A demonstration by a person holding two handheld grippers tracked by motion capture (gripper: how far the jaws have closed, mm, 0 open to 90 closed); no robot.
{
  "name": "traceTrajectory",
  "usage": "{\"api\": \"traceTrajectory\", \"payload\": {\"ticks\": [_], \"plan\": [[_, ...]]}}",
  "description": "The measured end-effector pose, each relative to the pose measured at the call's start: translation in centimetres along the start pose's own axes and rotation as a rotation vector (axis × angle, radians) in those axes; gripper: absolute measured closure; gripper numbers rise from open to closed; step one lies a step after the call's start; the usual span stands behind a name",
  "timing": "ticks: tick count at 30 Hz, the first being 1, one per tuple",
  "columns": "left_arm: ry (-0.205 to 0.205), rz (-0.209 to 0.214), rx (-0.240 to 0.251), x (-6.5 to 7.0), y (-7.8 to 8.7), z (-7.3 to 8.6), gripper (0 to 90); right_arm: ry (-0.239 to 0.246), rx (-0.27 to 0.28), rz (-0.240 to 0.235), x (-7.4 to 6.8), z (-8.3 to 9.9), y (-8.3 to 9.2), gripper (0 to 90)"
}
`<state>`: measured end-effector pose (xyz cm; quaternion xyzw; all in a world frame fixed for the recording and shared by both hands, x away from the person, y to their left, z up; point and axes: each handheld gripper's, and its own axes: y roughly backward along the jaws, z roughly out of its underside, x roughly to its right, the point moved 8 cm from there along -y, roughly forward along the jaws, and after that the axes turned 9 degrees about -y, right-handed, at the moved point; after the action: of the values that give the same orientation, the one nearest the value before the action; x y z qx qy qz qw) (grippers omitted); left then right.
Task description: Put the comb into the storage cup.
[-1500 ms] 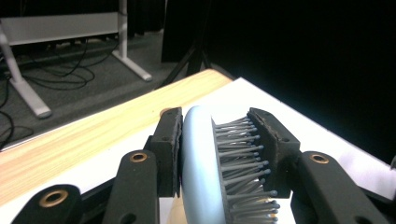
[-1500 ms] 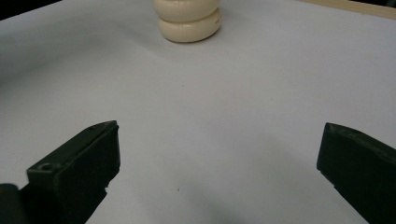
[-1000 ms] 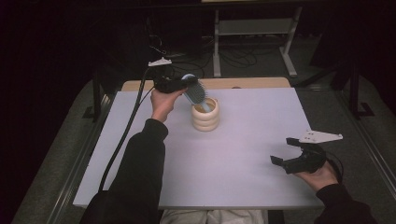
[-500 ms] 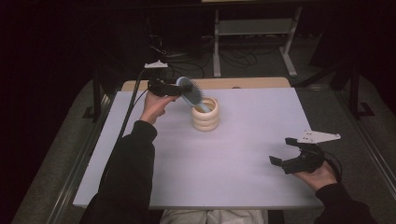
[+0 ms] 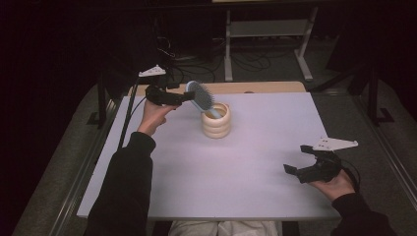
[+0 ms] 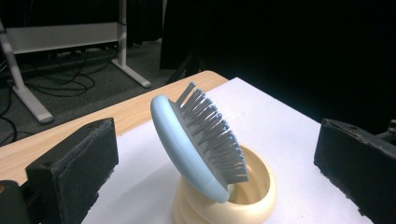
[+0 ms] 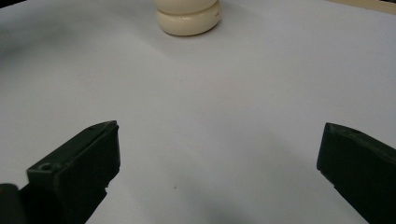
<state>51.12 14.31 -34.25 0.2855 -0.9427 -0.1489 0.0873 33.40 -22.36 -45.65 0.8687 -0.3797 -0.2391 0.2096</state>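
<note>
Inside, brush (image 6: 198, 142) handle hidden by holder (image 6: 243, 198)

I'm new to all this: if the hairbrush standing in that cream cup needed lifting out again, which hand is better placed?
Probably the left gripper: it sits open right beside the hairbrush in the cup. The right gripper rests far off.

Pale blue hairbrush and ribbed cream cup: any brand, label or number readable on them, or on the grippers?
None. The pale blue hairbrush, the ribbed cream cup it leans in, the white table top, the left gripper and the right gripper show no readable text.
</note>
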Motion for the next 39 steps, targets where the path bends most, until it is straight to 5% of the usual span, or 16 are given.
{"api": "traceTrajectory", "payload": {"ticks": [3, 16, 28, 39], "plan": [[0.028, 0.014, 0.028, 0.2, 0.5, -0.2, 0.0, 0.001, -0.002, 0.002, 0.0, 0.0, 0.0, 0.0], [-0.037, -0.053, -0.019, 0.5, 2.5, 1.1, 0.0, -0.004, -0.001, 0.012, 0.2, 0.1, -0.1, 0.0], [-0.024, -0.094, 0.040, 0.2, 5.2, 1.8, 0.0, -0.014, 0.010, 0.016, 0.4, 0.0, 0.1, 0.0], [-0.029, -0.115, 0.035, -0.2, 7.2, 3.6, 0.0, -0.020, 0.013, 0.021, 0.6, 0.0, 0.1, 0.0]]}}
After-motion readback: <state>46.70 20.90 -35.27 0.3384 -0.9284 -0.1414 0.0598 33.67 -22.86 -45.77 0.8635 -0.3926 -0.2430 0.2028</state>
